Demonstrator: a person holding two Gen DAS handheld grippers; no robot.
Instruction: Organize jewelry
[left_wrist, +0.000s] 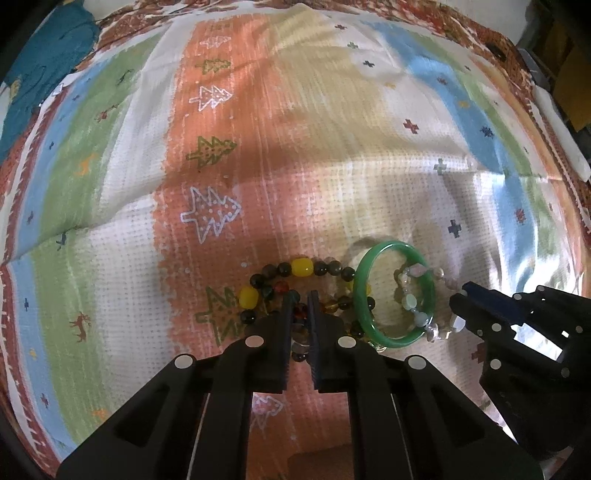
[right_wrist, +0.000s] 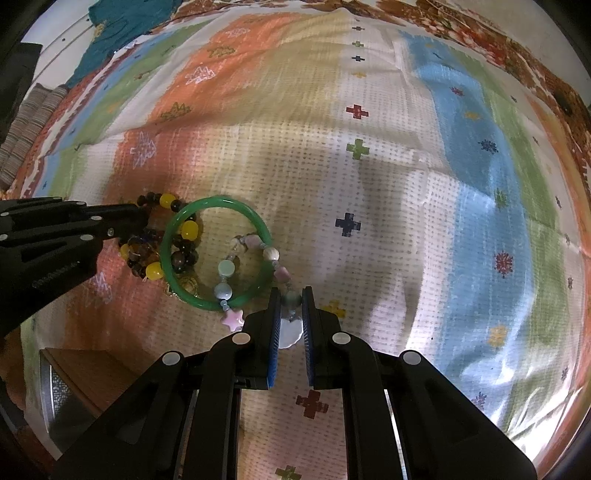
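surface: waffle-textured cloth (left_wrist: 332, 155) printed in orange, tan, white, blue and green stripes with small trees and crosses.

3 pieces of jewelry lie bunched together on the cloth. green bangle (right_wrist: 173, 225): smooth, glossy, rigid ring, lying flat. dark bead bracelet (left_wrist: 284, 268): round brown and black beads with larger opaque yellow ones and a few amber translucent ones, coiled on the orange stripe just beside the bangle and partly under its rim. pastel bead bracelet (right_wrist: 224, 266): pale blue, pink and cream beads with a pink star charm, looped across the bangle, part inside the ring and part outside.

left gripper (left_wrist: 300, 295): black, ribbed inner faces, jaws drawn close together around beads of the dark bead bracelet; beads visible in the narrow gap.

right gripper (right_wrist: 290, 291): black with blue ribbed pads, jaws closed in on a greyish bead of the pastel bead bracelet just outside the bangle; a white scalloped charm (right_wrist: 287, 338) sits in the gap behind it.
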